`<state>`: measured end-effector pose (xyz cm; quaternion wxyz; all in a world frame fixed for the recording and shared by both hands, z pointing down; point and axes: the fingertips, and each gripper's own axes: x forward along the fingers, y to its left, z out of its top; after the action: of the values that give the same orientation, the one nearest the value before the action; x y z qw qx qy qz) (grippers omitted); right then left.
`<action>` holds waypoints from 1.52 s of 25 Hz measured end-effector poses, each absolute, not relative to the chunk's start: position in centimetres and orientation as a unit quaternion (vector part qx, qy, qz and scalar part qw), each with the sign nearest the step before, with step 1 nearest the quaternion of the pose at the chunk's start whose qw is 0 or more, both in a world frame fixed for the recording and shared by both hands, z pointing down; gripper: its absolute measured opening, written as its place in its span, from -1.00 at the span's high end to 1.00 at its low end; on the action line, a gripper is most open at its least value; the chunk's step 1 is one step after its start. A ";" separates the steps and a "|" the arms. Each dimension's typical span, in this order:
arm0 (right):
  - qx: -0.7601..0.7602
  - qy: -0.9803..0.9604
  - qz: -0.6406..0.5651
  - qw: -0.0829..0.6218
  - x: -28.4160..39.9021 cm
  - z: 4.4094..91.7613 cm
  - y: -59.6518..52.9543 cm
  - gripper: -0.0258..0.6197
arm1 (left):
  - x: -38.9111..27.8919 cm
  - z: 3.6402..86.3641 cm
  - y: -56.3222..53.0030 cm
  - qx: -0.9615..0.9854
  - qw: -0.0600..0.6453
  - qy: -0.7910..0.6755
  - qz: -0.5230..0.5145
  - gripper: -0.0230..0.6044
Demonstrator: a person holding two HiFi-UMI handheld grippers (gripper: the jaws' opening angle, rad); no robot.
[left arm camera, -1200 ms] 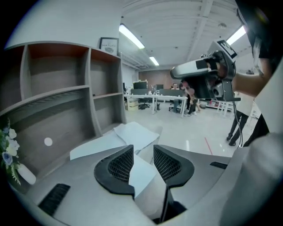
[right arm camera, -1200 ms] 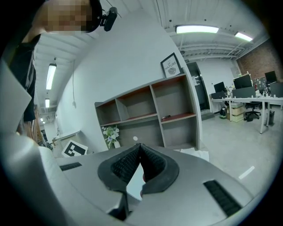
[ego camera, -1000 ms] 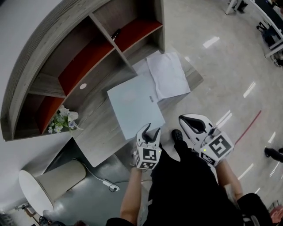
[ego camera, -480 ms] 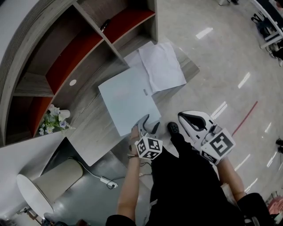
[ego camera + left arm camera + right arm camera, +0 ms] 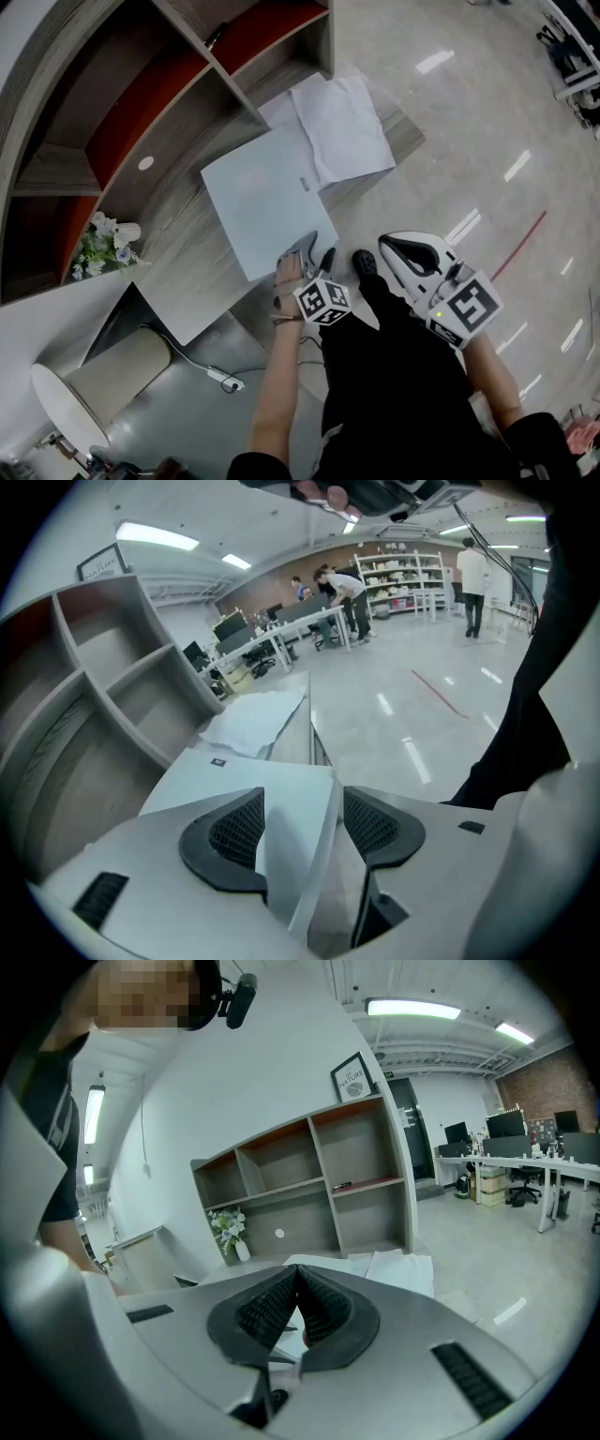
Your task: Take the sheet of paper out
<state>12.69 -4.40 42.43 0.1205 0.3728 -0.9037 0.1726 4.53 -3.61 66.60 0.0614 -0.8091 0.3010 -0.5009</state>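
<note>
approach step: left gripper (image 5: 314,249), jaws just opened wide, straddles the near corner of the pale folder (image 5: 258,197) on the desk (image 5: 187,281), pads not pressing. right gripper (image 5: 401,249) hangs closed and empty beside it. the sheet is presumably inside the folder, so the next move calls for pinching only the cover.

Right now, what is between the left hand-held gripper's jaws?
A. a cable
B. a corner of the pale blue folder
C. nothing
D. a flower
B: the jaws of the left hand-held gripper have just been opening and stand apart around a corner of the pale blue folder, not pressing it.
</note>
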 end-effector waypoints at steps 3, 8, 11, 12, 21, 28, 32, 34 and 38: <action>0.374 -0.904 0.173 0.119 12.9 42.6 -4.4 0.88 | 4.5 67.2 -4.0 -0.803 0.075 0.300 -0.509 0.11; 0.372 -0.903 0.175 0.123 13.0 42.9 -4.2 0.88 | 4.3 67.6 -4.3 -0.798 0.093 0.298 -0.516 0.13; 0.376 -0.901 0.181 0.118 13.1 43.0 -4.2 0.88 | 4.3 67.6 -4.4 -0.801 0.088 0.297 -0.513 0.16; 0.377 -0.901 0.181 0.119 13.2 43.0 -4.2 0.88 | 4.4 67.5 -4.4 -0.802 0.085 0.295 -0.512 0.16; 0.377 -0.902 0.183 0.108 12.9 42.9 -4.5 0.88 | 4.4 66.9 -4.1 -0.817 0.065 0.288 -0.496 0.26; 0.372 -0.903 0.186 0.109 12.6 42.7 -4.6 0.88 | 4.5 66.4 -4.0 -0.834 0.025 0.281 -0.474 0.33; 0.371 -0.904 0.185 0.106 12.4 42.6 -4.8 0.88 | 4.6 65.8 -4.0 -0.846 0.005 0.279 -0.455 0.39; 0.370 -0.904 0.185 0.105 12.3 42.6 -4.8 0.88 | 4.6 65.4 -4.0 -0.850 -0.004 0.282 -0.445 0.44; 0.368 -0.905 0.186 0.103 12.2 42.5 -4.9 0.88 | 4.6 64.7 -3.9 -0.854 -0.008 0.292 -0.430 0.54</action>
<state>12.16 -4.93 42.47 0.1030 0.3675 -0.9054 0.1859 4.63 -3.95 64.75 -0.0076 -0.8542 0.2923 -0.4299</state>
